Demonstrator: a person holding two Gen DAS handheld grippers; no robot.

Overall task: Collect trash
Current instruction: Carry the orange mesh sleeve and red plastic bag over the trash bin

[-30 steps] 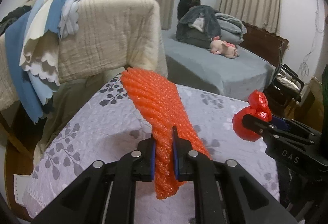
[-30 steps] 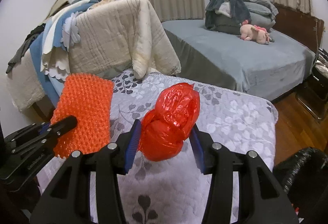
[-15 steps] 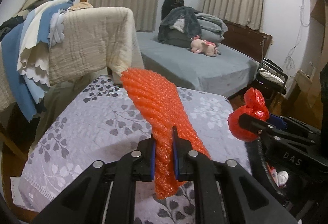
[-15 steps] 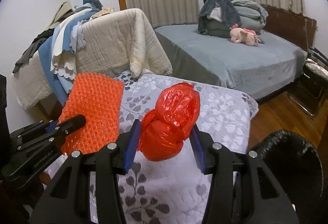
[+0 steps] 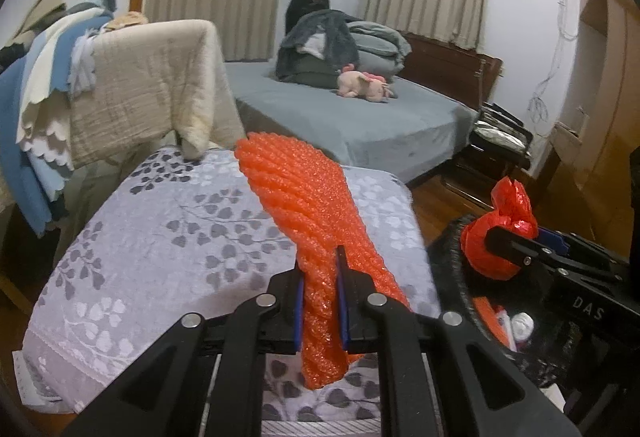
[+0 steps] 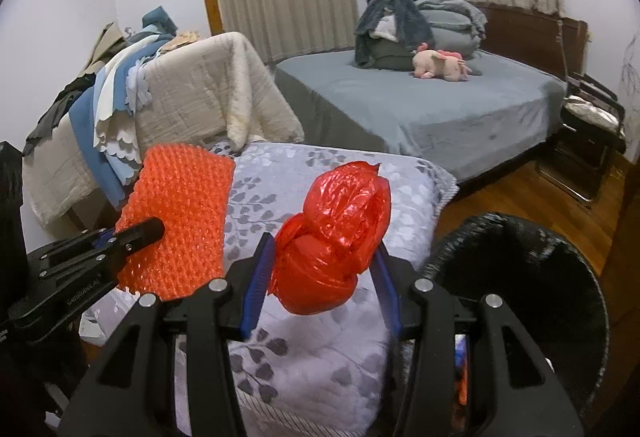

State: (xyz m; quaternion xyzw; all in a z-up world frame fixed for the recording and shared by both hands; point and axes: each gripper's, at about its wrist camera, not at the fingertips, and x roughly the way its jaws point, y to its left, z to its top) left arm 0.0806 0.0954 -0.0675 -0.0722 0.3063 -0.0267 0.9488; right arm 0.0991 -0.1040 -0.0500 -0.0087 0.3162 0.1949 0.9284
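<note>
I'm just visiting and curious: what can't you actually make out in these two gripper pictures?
- Black-lined trash bin: right wrist view, its bottom is dark and cut by the edge.
- Small items in the bin: left wrist view, too small to identify.
- Orange bubble-wrap sheet: its lower end is hidden behind the left gripper.

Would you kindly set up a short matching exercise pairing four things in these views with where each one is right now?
Things:
1. orange bubble wrap
2. red plastic bag
3. pink plush toy
4. black bin

Places:
A. lying on the grey bed
B. standing on the floor, at lower right
C. clamped in the left hand-held gripper
D. clamped in the right hand-held gripper

Pairs: 1-C, 2-D, 3-A, 4-B
</note>
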